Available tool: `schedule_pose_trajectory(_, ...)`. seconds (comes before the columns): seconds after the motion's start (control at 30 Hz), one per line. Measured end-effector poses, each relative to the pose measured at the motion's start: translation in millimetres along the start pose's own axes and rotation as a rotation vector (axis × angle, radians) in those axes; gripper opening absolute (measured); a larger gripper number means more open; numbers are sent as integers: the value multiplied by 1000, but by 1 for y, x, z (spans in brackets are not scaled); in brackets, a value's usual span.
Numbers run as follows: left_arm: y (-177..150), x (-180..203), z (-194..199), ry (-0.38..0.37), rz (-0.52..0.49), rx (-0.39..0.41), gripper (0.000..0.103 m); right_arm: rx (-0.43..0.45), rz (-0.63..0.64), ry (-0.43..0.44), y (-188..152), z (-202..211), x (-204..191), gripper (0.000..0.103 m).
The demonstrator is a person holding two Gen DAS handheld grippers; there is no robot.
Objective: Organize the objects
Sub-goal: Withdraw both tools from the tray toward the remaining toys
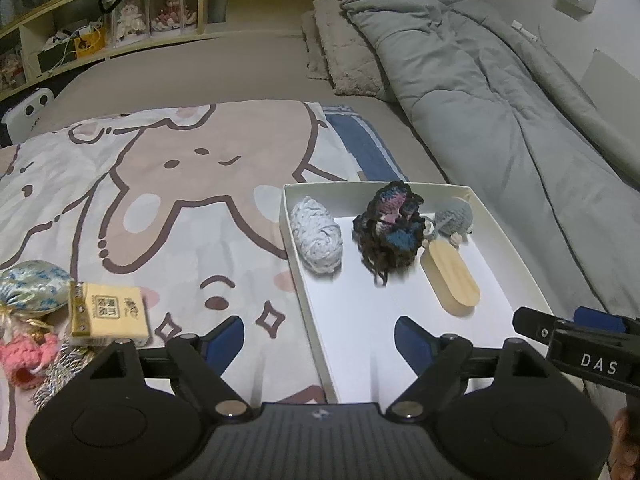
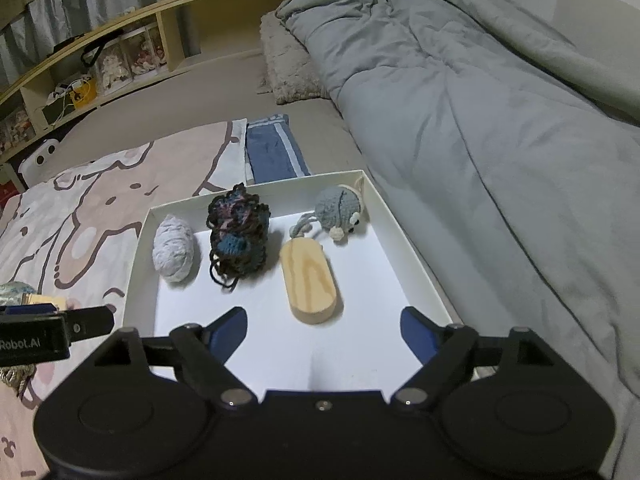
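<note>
bedding with a cartoon print point(image 1: 168, 200) covers the work surface. left gripper point(image 1: 320, 334): jaws spread, nothing between them, held over the near left wall of the white tray point(image 1: 308, 304). right gripper point(image 2: 322, 330): jaws spread, empty, above the tray's bare near floor. the wooden oval block point(image 2: 310, 286) lies just beyond the right gripper. farther in stand the dark yarn bundle point(image 2: 238, 236) and the pale yarn ball point(image 2: 174, 248); the grey crocheted mouse point(image 2: 340, 210) sits by the far wall. outside the tray, left: a small tan box point(image 1: 110, 310) and a patterned pouch point(image 1: 32, 286). right of the tray lies a grey duvet point(image 2: 480, 120); shelving point(image 1: 100, 32) stands at the far end.
</note>
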State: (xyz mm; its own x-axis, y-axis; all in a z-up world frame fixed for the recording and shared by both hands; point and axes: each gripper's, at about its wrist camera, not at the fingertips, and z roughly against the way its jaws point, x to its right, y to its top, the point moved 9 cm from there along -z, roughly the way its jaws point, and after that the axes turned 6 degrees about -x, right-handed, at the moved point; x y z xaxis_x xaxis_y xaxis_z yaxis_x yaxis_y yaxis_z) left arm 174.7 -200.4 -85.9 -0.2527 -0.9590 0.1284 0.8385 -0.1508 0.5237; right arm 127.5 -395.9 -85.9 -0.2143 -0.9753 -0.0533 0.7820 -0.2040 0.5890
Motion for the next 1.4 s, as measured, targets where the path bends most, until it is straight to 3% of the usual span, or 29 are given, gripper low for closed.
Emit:
schedule_pose_trajectory(0.37,-26,-18,25,26,-20,30,103,30,-6,-19,-21,26,6,100)
schedule_pose_trajectory(0.87,-44,-39,41,71,-27,79,103,59,50,-40,-33,45,-7,103)
schedule_pose_trajectory(1.4,-47,-67,42,89,30,85,103,50,72,-37,-34,35,-17,103)
